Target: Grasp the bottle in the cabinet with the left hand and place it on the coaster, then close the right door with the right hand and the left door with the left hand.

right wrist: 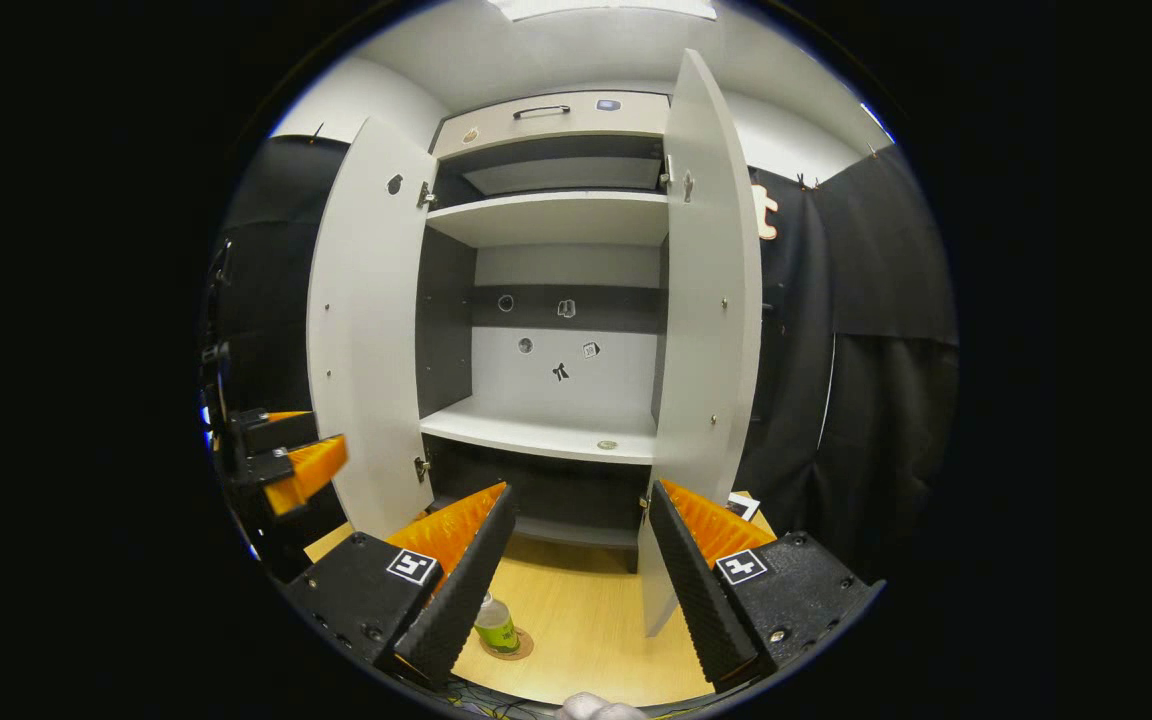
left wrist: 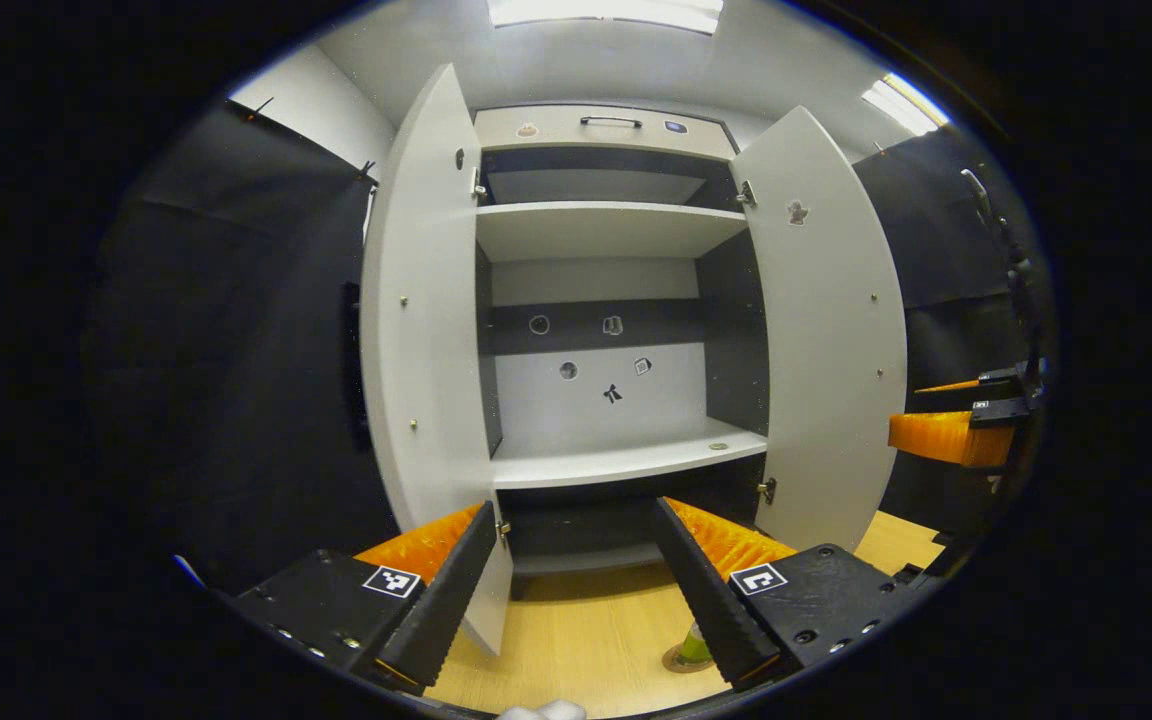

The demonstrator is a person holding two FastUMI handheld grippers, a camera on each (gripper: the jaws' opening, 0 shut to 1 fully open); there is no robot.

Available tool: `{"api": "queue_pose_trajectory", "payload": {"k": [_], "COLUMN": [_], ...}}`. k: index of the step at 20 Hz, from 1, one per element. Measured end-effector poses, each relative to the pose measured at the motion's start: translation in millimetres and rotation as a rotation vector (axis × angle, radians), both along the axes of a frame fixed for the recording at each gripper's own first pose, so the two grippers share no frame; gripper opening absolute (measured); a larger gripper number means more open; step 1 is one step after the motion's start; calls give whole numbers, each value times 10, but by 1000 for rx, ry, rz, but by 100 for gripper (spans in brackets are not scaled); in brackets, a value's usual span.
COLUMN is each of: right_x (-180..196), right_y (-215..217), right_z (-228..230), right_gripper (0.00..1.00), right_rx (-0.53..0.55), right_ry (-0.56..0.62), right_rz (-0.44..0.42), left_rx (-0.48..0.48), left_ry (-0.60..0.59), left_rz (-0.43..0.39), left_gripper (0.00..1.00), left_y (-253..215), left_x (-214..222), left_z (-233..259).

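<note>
In the left gripper view we see our left gripper (left wrist: 574, 590) nearest, its jaws spread wide with nothing between them, hovering over the pale wooden desk (left wrist: 576, 640). Just beside its right finger the bottle (left wrist: 696, 645) stands upright on the round coaster (left wrist: 681, 660), partly hidden behind that finger. In the right gripper view our right gripper (right wrist: 576, 575) likewise holds its jaws wide apart and empty above the desk (right wrist: 586, 630), and there the bottle (right wrist: 497, 625) shows more plainly, a small green-labelled one with a pale cap, sitting on the coaster (right wrist: 514, 646) near the left finger. Farther off, the cabinet (left wrist: 601, 330) stands on the desk with both doors swung open: the left door (left wrist: 426, 340) and the right door (left wrist: 826, 340) flank the opening in the left gripper view, and the same left door (right wrist: 366, 340) and right door (right wrist: 706, 320) appear in the right gripper view. Inside, we see a lower shelf (left wrist: 626, 460) with a small round mark near its front edge, an upper shelf (left wrist: 606, 225), and a back panel carrying a few small stickers. Above the doors, a drawer front with a dark handle (left wrist: 611, 121) tops the cabinet. At the far right of the left gripper view the other gripper is visible beside the right door; in the right gripper view the left one shows at the far left.
</note>
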State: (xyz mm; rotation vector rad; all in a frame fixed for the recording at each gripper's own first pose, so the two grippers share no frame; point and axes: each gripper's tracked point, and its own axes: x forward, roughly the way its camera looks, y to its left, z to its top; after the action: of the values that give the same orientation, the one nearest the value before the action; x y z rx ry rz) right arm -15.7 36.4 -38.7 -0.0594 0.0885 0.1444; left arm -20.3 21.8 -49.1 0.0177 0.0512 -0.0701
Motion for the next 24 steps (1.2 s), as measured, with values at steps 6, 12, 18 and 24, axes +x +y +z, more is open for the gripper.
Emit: {"api": "queue_pose_trajectory", "payload": {"k": [6, 12, 18, 24], "right_x": [93, 181, 646, 969], "right_y": [-277, -1291, -2085, -1909], "right_z": [61, 383, 740, 908], "right_gripper": [83, 83, 83, 83], "right_rx": [38, 93, 74, 67], "right_ry": [35, 46, -14, -45], "right_rz": [5, -65, -114, 24], "left_rx": [10, -12, -29, -19], "left_ry": [20, 19, 22, 29], "left_rz": [75, 96, 155, 214], "left_gripper": [96, 96, 96, 96], "left_y": [117, -174, -467, -642], "left_x": [-123, 50, 149, 117], "left_z": [-32, 94, 170, 191]}}
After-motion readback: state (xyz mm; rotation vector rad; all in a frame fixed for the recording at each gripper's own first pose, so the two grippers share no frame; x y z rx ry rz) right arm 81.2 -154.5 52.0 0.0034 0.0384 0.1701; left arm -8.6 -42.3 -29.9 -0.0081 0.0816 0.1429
